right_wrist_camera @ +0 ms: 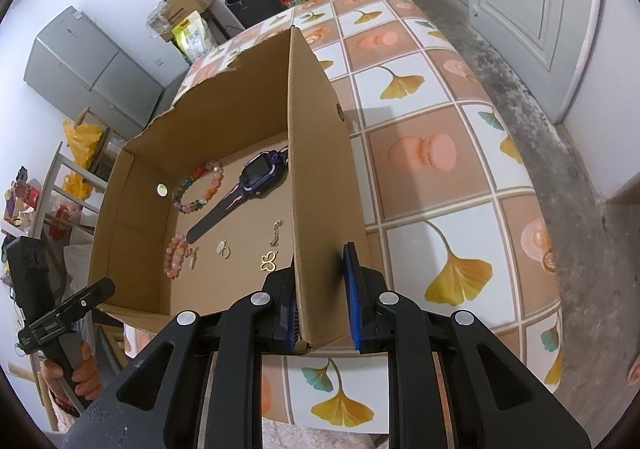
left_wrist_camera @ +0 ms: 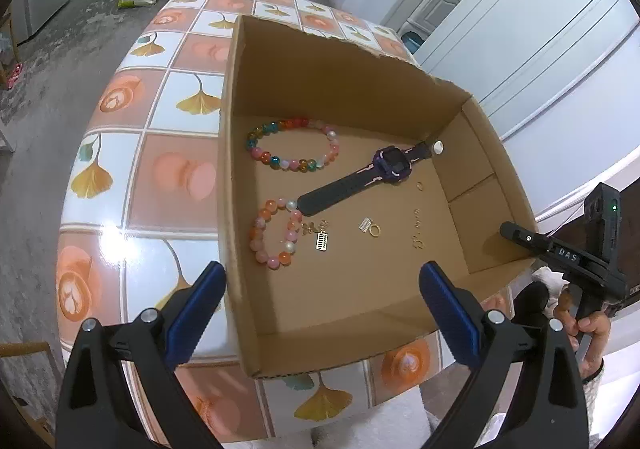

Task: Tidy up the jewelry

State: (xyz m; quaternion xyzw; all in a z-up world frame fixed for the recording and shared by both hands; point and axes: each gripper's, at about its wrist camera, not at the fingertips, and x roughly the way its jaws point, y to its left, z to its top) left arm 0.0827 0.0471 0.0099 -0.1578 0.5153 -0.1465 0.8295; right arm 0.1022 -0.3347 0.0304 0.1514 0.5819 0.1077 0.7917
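Right gripper (right_wrist_camera: 323,291) is clamped on the cardboard box (right_wrist_camera: 316,153) wall at bottom centre, left gripper (left_wrist_camera: 322,297) hangs open, so any tug probably slides the watch (left_wrist_camera: 362,179) and bracelets (left_wrist_camera: 292,145) around inside.

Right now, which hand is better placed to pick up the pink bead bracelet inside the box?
Left. The left tongs stand open over the box, with the pink bead bracelet just ahead. The right tongs straddle the cardboard box wall.
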